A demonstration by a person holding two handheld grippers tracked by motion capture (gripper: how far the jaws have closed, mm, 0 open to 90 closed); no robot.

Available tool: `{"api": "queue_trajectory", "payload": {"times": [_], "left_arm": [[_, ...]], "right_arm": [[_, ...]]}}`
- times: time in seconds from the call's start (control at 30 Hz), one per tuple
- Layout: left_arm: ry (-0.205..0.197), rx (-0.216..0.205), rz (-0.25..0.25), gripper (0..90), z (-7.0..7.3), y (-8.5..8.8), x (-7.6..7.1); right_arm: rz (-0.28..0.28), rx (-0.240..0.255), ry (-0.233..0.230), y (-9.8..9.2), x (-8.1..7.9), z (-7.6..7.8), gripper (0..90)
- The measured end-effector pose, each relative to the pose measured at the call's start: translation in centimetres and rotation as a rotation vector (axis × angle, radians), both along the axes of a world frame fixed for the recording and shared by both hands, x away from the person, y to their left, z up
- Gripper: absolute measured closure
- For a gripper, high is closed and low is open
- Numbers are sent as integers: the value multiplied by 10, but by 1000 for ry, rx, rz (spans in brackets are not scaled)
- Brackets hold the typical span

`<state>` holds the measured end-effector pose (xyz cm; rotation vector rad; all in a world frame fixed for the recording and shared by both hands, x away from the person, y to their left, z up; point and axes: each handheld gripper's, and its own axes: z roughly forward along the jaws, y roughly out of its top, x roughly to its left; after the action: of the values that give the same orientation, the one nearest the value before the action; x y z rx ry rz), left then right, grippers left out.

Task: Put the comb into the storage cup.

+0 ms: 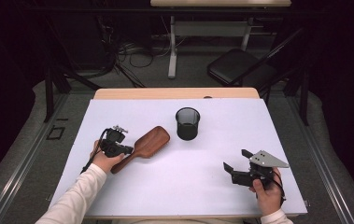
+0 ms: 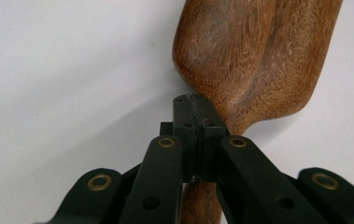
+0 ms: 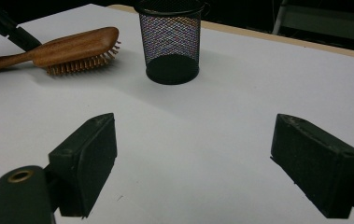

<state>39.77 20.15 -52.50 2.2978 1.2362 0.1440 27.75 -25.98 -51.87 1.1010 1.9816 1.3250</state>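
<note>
**Left gripper clamps the hairbrush handle, cup waits empty**

Here we are at the white table (image 1: 132,196), and the wooden hairbrush (image 1: 149,142) lies at about nine o'clock from the table's centre, bristles down, its head pointing toward two o'clock. The left gripper (image 1: 127,150) has its jaws pinched tight on the handle right where it narrows below the head; the left gripper view puts the closed pads over that neck, with the brown grain of the brush (image 2: 254,60) spreading out above them. The brush looks to rest on the table, so call it gripped but not lifted.

At twelve o'clock from centre stands the black mesh cup (image 1: 187,123), upright, and nothing shows inside it. It sits near the brush head but apart from it, off at the head's three o'clock.

Down at five o'clock the right gripper (image 1: 237,161) hangs just over the table with its jaws spread wide and nothing between them, aimed up toward the cup. In its own view the cup (image 3: 172,42) and brush (image 3: 67,49) sit side by side ahead of it.

My read: the grab is done; the lift, the carry to the cup, probably handle first, and the release are all left.

No brand, label or writing can be read on anything here.
</note>
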Motion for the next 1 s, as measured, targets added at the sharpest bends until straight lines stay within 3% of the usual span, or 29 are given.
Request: {"api": "queue_trajectory", "payload": {"times": [0.33, 1.0], "left_arm": [[1, 0, -11, 887, 0, 0, -4], [-5, -26, 10, 754, 6, 11, -8]], "right_arm": [[1, 1, 2, 0, 0, 0, 141], [2, -1, 4, 1, 0, -1, 141]]}}
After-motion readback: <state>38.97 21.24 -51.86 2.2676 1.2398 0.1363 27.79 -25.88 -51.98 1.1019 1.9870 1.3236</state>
